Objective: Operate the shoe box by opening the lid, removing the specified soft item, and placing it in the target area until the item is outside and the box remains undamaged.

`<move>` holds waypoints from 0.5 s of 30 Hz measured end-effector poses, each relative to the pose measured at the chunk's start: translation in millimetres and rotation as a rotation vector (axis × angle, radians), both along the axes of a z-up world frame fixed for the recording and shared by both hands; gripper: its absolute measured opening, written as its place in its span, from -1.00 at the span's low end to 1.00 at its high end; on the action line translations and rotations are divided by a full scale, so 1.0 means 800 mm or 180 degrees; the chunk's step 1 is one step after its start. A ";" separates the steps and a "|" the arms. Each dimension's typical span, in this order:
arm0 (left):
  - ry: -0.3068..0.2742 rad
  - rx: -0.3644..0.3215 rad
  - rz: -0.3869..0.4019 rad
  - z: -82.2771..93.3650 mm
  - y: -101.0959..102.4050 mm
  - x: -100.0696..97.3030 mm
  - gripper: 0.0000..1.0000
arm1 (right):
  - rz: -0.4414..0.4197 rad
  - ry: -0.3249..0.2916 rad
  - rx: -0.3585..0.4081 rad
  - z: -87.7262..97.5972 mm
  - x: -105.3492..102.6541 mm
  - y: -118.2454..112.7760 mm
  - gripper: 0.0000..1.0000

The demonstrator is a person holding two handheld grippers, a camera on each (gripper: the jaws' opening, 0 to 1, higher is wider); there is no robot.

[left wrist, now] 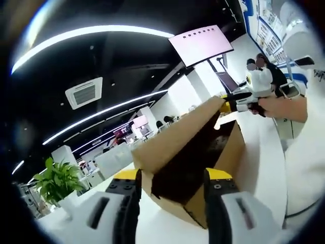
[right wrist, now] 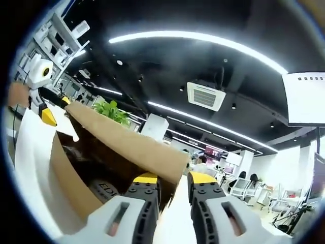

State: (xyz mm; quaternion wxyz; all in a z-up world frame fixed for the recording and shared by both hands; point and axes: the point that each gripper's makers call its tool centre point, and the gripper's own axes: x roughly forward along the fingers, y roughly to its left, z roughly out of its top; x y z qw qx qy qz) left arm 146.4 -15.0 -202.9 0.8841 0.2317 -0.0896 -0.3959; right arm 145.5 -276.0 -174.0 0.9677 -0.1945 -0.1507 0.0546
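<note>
The cardboard shoe box (left wrist: 193, 168) stands on the white bench (left wrist: 264, 168), its lid (left wrist: 177, 137) raised at a steep tilt, the dark inside exposed. The right hand-held gripper (left wrist: 231, 101) pinches the lid's far corner; the left hand-held gripper (left wrist: 171, 203) hangs open at the near corner. Lift both ends evenly, I judge, so the hinge doesn't tear.

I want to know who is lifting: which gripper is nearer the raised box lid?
Right. The right gripper touches the lid at its far corner; the left gripper sits lower, at the box's near edge.
</note>
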 end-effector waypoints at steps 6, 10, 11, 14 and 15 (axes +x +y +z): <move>0.0051 0.0024 -0.0028 -0.004 0.002 -0.002 -0.02 | 0.0079 -0.0073 0.0021 0.009 0.007 0.001 -0.62; 0.0011 0.0043 -0.0004 -0.002 0.001 -0.001 -0.01 | 0.0075 -0.0069 0.0046 0.006 0.009 0.001 -0.68; 0.0005 0.0050 -0.0005 -0.001 0.001 -0.001 0.01 | 0.0022 -0.0204 -0.0022 0.013 0.005 0.001 -0.73; -0.0035 0.0068 -0.0007 0.001 0.001 -0.002 0.02 | -0.0016 -0.0222 -0.0020 0.015 0.003 0.001 -0.74; -0.0034 0.0072 -0.0013 0.001 0.001 -0.002 0.02 | 0.0043 -0.0161 0.0040 0.012 0.007 0.002 -0.72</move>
